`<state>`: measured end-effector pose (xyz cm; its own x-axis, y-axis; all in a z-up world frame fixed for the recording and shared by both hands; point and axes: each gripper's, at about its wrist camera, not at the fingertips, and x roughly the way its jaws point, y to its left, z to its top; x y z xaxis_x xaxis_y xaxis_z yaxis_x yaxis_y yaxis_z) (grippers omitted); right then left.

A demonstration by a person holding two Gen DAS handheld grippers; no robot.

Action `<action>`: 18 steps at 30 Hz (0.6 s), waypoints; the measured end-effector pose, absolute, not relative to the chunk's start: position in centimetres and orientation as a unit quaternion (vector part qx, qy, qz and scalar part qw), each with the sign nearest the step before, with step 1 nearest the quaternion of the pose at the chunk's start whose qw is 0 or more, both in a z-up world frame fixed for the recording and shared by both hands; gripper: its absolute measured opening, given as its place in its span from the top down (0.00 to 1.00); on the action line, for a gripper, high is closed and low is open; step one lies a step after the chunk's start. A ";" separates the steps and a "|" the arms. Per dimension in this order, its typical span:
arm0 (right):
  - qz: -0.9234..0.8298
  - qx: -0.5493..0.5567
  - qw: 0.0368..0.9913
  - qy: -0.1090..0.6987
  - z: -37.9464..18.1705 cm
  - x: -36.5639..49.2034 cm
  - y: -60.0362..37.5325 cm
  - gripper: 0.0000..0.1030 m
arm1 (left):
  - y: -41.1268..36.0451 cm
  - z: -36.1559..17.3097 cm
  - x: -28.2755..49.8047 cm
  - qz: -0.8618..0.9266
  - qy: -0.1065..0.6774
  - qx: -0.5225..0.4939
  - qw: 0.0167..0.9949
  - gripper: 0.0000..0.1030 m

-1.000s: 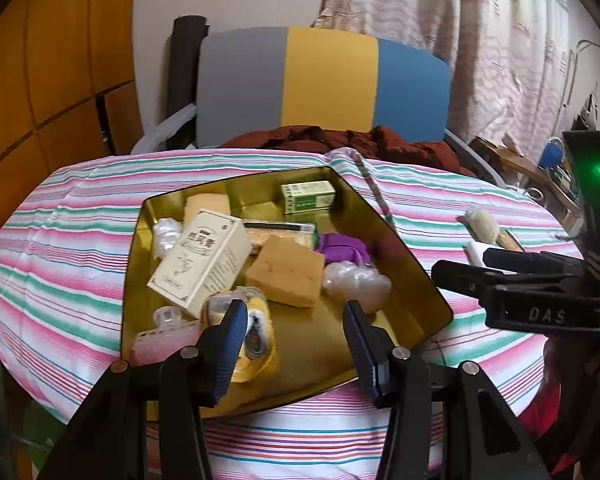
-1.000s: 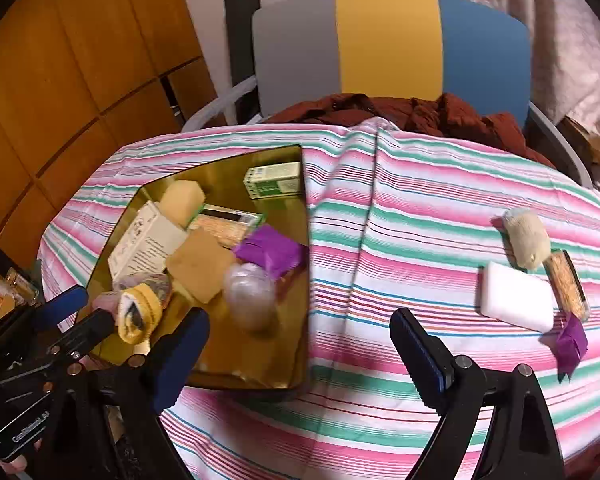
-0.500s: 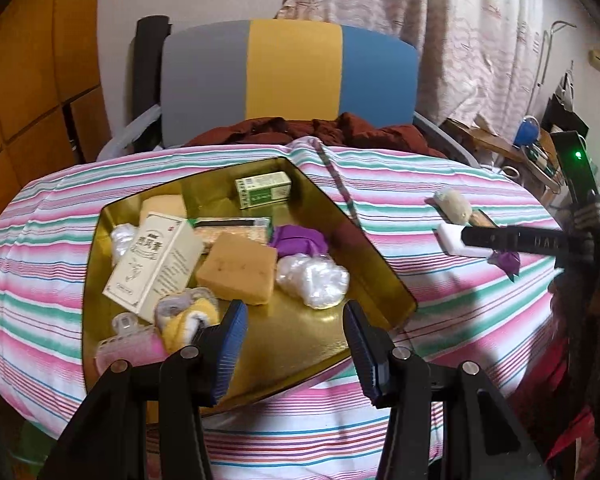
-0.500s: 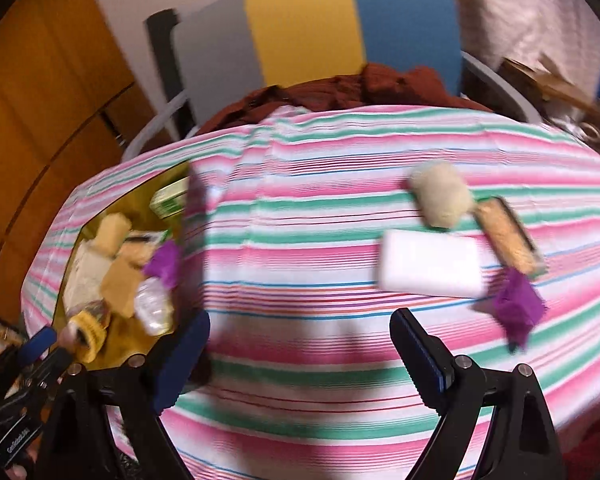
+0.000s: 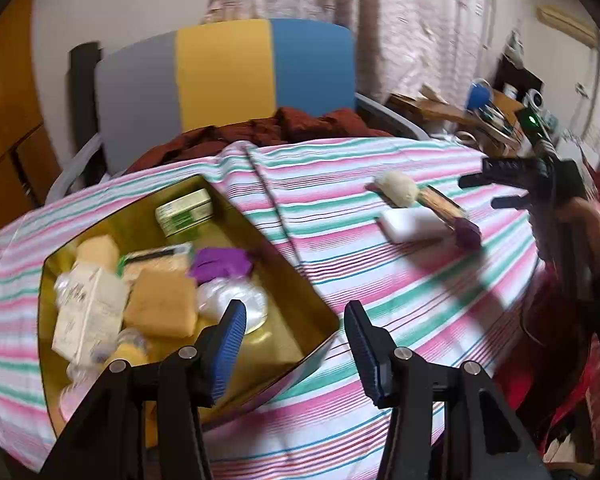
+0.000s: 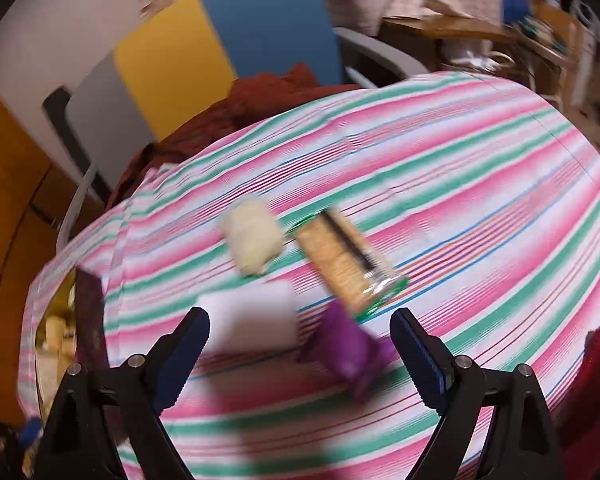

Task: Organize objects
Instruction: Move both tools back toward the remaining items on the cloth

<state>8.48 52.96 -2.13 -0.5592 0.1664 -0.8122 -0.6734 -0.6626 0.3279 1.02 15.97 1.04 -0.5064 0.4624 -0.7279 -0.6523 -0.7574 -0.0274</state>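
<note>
Right gripper lining up on the loose stuff, tray already half full

Looks like the pick-up step: right gripper (image 6: 300, 354) hangs over the table with jaws spread wide, nothing in them, the white block (image 6: 252, 320) and purple wrapper (image 6: 348, 348) just ahead. Cracker pack (image 6: 348, 264) and fuzzy ball (image 6: 252, 240) sit right behind, crowded together, so it needs a clean drop onto one item without nudging the rest. Left gripper (image 5: 294, 340) is released and empty too, near the gold tray (image 5: 300, 300) corner. Picture's blurry.
</note>
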 end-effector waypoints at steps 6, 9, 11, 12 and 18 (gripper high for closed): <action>0.798 -0.366 0.254 0.406 -4.0 10.4 55.3 0.08 | 19.9 0.9 0.4 0.840 0.150 -0.384 0.354 0.50; 0.797 -0.360 0.247 0.417 -4.1 10.6 55.5 0.07 | 22.8 0.6 0.0 0.825 0.178 -0.383 0.375 0.50; 0.800 -0.358 0.243 0.416 -3.9 10.6 55.3 0.07 | 24.4 0.5 -0.4 0.812 0.188 -0.389 0.392 0.50; 0.801 -0.357 0.241 0.416 -3.9 10.5 55.2 0.07 | 25.7 0.4 -0.7 0.802 0.197 -0.392 0.405 0.50; 0.802 -0.344 0.226 0.432 -3.9 10.9 55.3 0.06 | 31.2 -0.7 -1.4 0.762 0.268 -0.384 0.447 0.49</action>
<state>10.90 55.26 -3.85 -0.6613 0.0648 -0.7473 -0.6596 -0.5246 0.5382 -1.44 31.19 -0.68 -0.3048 0.4755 -0.8252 -0.8875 -0.4562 0.0649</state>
